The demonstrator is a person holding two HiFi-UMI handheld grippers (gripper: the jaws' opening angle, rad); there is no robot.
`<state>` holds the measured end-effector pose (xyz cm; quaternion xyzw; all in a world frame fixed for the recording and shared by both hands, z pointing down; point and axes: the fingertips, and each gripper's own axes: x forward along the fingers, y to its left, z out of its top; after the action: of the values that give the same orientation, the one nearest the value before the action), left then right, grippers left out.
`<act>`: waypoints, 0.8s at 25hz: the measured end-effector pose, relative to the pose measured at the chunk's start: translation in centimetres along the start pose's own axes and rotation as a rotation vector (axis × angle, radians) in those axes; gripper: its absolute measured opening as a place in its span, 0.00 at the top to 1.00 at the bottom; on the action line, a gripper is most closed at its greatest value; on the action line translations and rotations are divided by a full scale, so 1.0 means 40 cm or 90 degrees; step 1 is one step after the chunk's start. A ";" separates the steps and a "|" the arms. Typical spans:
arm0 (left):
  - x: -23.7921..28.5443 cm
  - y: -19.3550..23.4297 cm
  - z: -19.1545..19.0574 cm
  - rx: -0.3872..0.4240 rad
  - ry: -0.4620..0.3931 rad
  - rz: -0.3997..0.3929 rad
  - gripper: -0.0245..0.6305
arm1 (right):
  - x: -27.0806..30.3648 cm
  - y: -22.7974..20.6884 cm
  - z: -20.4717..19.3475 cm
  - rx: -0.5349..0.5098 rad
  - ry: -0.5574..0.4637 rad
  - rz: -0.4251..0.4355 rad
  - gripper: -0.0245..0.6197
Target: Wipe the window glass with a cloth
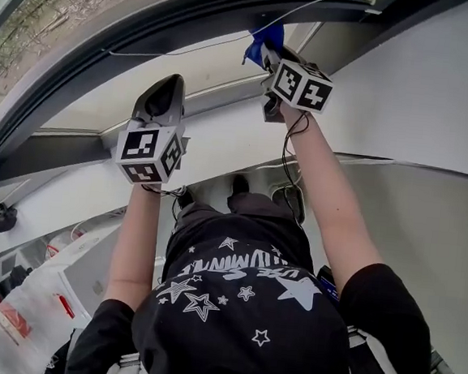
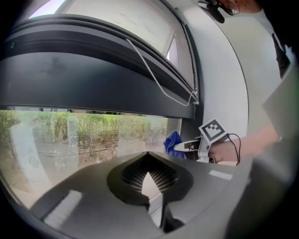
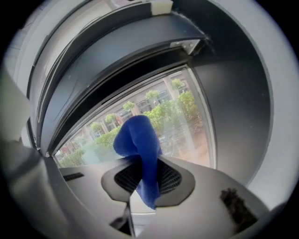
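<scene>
Right gripper (image 3: pixel 141 158) is clamped on the blue cloth (image 3: pixel 137 138), which we hold up by the right edge of the glass (image 3: pixel 180 116); we can't tell whether it touches. Left gripper (image 2: pixel 147 155) has its jaws together, empty, raised to the cloth's left, facing the glass.

My head camera looks steeply down from above me at the window (image 1: pixel 46 3). The left gripper (image 2: pixel 147 173) camera faces it closely, catching my right gripper (image 2: pixel 183 146) and cloth (image 2: pixel 172 141); the right's camera sees the same window.
</scene>
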<state>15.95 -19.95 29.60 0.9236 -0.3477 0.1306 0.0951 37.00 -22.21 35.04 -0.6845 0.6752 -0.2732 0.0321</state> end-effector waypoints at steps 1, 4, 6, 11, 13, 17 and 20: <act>0.011 -0.016 -0.001 0.002 0.001 -0.005 0.95 | -0.008 -0.023 0.007 0.004 -0.003 -0.006 0.85; 0.041 -0.061 0.002 0.007 0.003 -0.022 0.95 | -0.031 -0.073 0.017 0.014 -0.010 -0.019 0.85; 0.057 -0.087 0.010 0.014 0.002 -0.033 0.95 | -0.047 -0.099 0.019 0.025 -0.013 -0.028 0.85; 0.072 -0.139 0.024 0.018 -0.003 -0.048 0.95 | -0.086 -0.161 0.022 0.042 -0.015 -0.063 0.85; 0.071 -0.149 0.022 0.018 -0.003 -0.047 0.95 | -0.095 -0.177 0.022 0.045 -0.015 -0.070 0.85; 0.049 -0.145 0.011 0.010 -0.004 -0.037 0.95 | -0.100 -0.171 0.022 0.042 -0.014 -0.065 0.85; 0.013 -0.116 -0.009 -0.006 -0.002 -0.020 0.95 | -0.100 -0.115 0.008 0.022 -0.009 -0.032 0.85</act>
<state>19.35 -16.73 29.71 0.9287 -0.3339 0.1259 0.1013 41.55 -18.16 35.35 -0.7027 0.6526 -0.2804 0.0419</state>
